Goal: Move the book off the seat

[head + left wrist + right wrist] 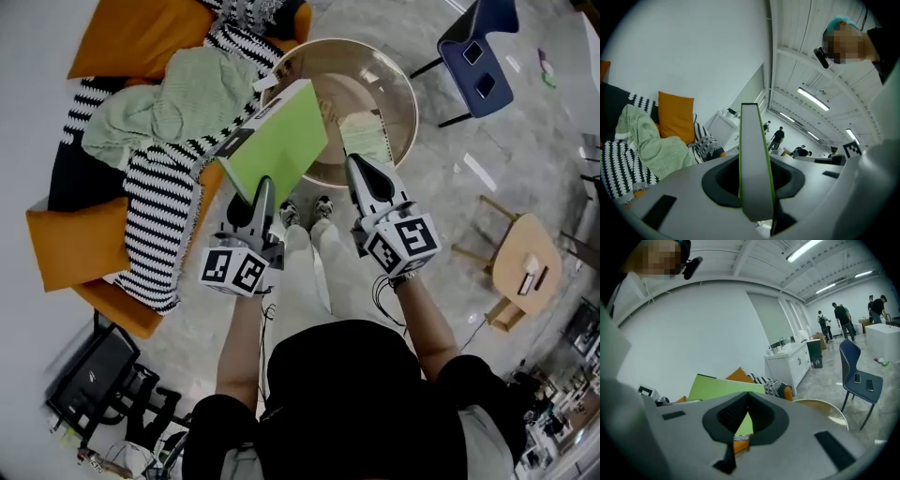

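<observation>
The book (277, 141) is off the seat (75, 244) and in the air, tilted, its far corner overlapping the near rim of the round table (405, 70) in the head view. The left gripper (265, 185) is clamped on the book's lower corner; its own view shows the book edge-on between the jaws, pinched by both. The right gripper (354, 161) hangs just short of the table rim beside the book, jaws together on nothing, so it gives no support. The chief risk, as I judge it, is that one-corner hold: most of the book's weight lies beyond the jaws on the table side, so it could pivot in the pads or slide out. The covers might also fall open, since only one corner is pinched. Lowered as tilted, the leading corner could strike the table rim and twist the book loose, or land on the striped sheet (366, 138) lying on the table and push it. A slip short of the table drops the book to the floor.
</observation>
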Available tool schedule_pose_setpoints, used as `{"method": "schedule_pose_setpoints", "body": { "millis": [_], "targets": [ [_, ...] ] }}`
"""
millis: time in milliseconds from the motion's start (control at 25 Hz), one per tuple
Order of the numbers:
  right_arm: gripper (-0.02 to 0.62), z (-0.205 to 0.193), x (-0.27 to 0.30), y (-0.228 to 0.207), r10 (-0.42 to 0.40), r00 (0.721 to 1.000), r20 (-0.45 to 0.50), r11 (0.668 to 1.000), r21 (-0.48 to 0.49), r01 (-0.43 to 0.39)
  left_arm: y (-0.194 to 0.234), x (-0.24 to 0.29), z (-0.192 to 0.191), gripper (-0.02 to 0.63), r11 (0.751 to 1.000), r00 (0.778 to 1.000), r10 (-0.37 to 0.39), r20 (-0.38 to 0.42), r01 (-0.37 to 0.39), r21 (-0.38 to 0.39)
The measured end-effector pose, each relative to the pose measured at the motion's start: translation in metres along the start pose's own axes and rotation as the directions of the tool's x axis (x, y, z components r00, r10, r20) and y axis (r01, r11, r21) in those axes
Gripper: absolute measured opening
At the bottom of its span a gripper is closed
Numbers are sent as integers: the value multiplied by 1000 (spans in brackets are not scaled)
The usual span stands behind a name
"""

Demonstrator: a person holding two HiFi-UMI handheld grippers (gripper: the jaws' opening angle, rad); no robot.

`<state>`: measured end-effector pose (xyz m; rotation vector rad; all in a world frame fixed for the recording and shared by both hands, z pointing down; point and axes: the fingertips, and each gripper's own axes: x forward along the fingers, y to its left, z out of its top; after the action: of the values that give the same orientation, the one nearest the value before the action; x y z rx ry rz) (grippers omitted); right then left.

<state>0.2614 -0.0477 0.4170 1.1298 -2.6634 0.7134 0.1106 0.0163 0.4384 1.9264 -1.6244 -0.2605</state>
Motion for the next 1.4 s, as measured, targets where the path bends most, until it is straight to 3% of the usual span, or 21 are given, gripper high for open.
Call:
{"method": "schedule_pose_setpoints", "body": {
  "millis": [600, 880, 1400],
  "targets": [
    [14, -121, 69, -14, -20, 992, -125, 1000, 1, 20, 119, 49, -123, 135, 989, 991, 32, -131, -50, -137],
    [14, -173, 89, -24, -30, 985, -172, 999, 23, 34, 163, 67, -178, 135, 962, 988, 33, -150, -72, -263],
    [14, -250, 115, -45, -65, 968, -243, 996, 46, 78, 228, 91, -253, 136, 923, 986, 31, -161, -90, -373]
  ]
}}
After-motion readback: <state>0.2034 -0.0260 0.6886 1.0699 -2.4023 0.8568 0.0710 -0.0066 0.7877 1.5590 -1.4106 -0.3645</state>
